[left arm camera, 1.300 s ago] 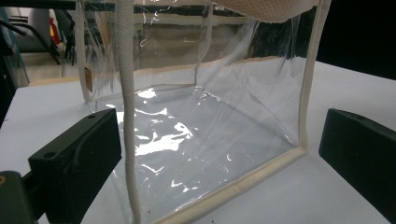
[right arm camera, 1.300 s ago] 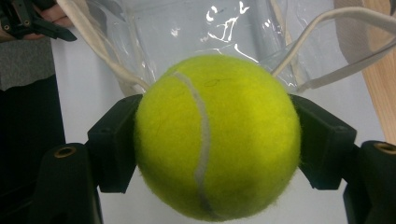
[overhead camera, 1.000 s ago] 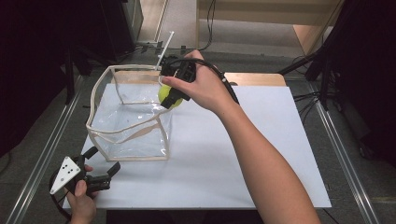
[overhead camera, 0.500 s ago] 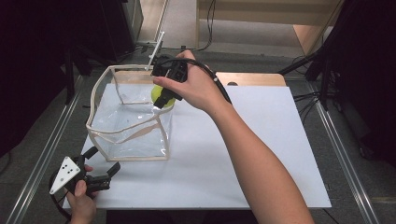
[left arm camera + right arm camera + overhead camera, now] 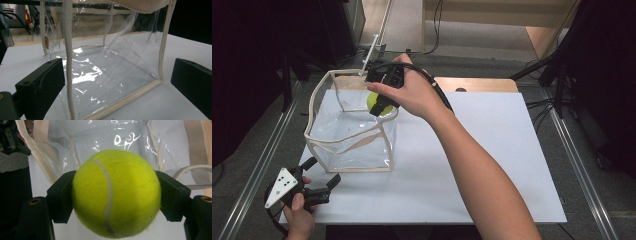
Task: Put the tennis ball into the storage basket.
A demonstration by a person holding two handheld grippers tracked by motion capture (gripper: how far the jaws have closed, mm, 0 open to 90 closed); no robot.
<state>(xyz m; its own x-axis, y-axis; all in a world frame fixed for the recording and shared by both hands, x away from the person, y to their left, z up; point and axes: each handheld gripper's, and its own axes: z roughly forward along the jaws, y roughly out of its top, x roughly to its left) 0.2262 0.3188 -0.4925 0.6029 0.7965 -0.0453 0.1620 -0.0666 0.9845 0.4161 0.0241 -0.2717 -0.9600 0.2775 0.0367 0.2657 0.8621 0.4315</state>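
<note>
Right gripper (image 5: 381,104): we see it clamped on the tennis ball (image 5: 116,193), one black pad on each flank, which keeps the ball from rolling out while it is carried

Ball position: held in the air above the open mouth of the clear bag (image 5: 349,131), over its far right corner; we judge it is poised there so a release would send it straight inside

Bag: stands upright on the white table sheet (image 5: 492,150), cream trim holding the rim wide open; nothing inside as far as we can tell, so the floor is free to take the ball

Left gripper (image 5: 314,182): jaws spread, nothing between them, resting low at the near left corner of the sheet, just in front of the bag; from its own camera the bag wall sits close ahead, apart from the pads

Our reading: left waits nearby, ready to steady the soft bag if it tips

Risk: ball clipping the floppy rim and folding it inward
</note>
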